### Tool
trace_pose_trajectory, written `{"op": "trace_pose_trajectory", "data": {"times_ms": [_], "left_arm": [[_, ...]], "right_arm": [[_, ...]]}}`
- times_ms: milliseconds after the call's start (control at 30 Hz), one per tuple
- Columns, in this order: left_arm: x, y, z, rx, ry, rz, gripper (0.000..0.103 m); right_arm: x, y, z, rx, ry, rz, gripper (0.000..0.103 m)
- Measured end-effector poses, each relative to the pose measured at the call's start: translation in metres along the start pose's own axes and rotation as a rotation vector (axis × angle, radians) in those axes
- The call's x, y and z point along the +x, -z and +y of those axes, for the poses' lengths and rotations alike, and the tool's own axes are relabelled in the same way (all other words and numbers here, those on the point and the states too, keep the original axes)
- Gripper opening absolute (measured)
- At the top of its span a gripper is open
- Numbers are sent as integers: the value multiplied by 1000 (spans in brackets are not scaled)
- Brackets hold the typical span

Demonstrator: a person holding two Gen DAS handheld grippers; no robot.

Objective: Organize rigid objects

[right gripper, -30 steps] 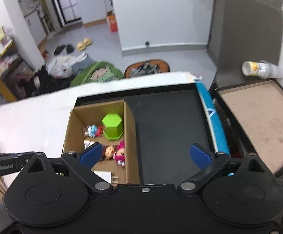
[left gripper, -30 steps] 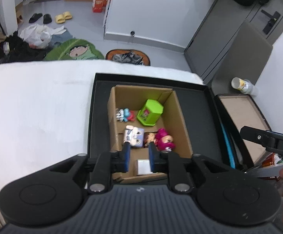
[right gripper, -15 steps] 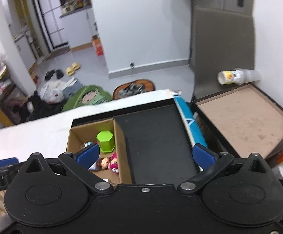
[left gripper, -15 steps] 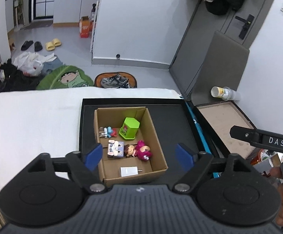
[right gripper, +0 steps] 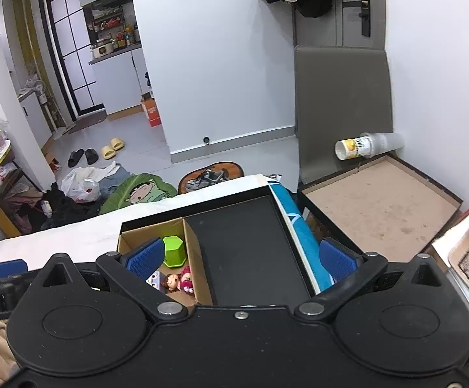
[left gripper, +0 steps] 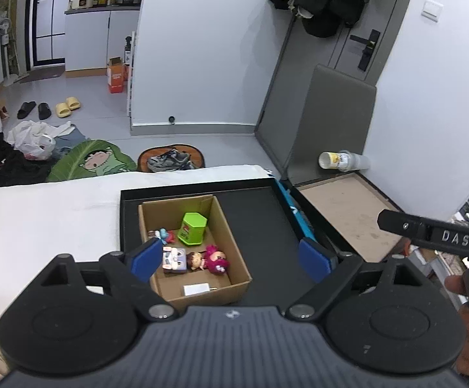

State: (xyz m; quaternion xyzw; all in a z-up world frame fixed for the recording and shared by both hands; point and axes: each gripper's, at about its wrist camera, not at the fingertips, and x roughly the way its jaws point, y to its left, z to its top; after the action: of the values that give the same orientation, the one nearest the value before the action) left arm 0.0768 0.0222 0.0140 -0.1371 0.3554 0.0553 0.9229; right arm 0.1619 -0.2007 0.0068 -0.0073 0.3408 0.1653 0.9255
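Observation:
A brown cardboard box (left gripper: 234,252) sits in the left part of a black tray (left gripper: 260,213) on a white-covered table. In it lie a green hexagonal container (left gripper: 192,228), a small blue-and-red figure (left gripper: 164,234), a purple-white block toy (left gripper: 174,259), a pink doll (left gripper: 209,260) and a white charger (left gripper: 196,289). My left gripper (left gripper: 229,258) is open and empty, held high above the box. My right gripper (right gripper: 239,257) is open and empty, above the tray (right gripper: 247,236), with the box (right gripper: 191,258) at its left.
A blue strip (right gripper: 299,229) lies along the tray's right edge. A lower brown board (left gripper: 344,207) with a stack of cups (left gripper: 342,160) is at the right. The white table surface (left gripper: 47,220) stretches left. Clothes, shoes and bags lie on the floor beyond.
My left gripper opened over the box and rose away from it. My right gripper also rose and drew back, staying open.

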Motion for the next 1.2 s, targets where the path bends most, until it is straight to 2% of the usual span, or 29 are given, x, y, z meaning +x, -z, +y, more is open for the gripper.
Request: {"op": "trace_pose_trajectory", "data": {"times_ms": [333, 433, 700, 767, 1033, 1200], "left_arm": [[-22, 7, -11, 83, 18, -45, 93], [-27, 11, -14, 89, -4, -65, 94], [-36, 17, -21, 133, 9, -62, 94], [-38, 18, -19, 116, 18, -66, 95], [-36, 25, -15, 126, -6, -55, 95], [-34, 32, -12, 126, 0, -37, 96]], "right_arm": [[-22, 13, -3, 1, 64, -34, 103], [-28, 18, -6, 10, 52, -34, 103], [-36, 28, -15, 46, 66, -32, 103], [-40, 32, -14, 39, 84, -32, 103], [-45, 40, -7, 19, 73, -23, 103], [-40, 47, 1, 2, 36, -2, 103]]}}
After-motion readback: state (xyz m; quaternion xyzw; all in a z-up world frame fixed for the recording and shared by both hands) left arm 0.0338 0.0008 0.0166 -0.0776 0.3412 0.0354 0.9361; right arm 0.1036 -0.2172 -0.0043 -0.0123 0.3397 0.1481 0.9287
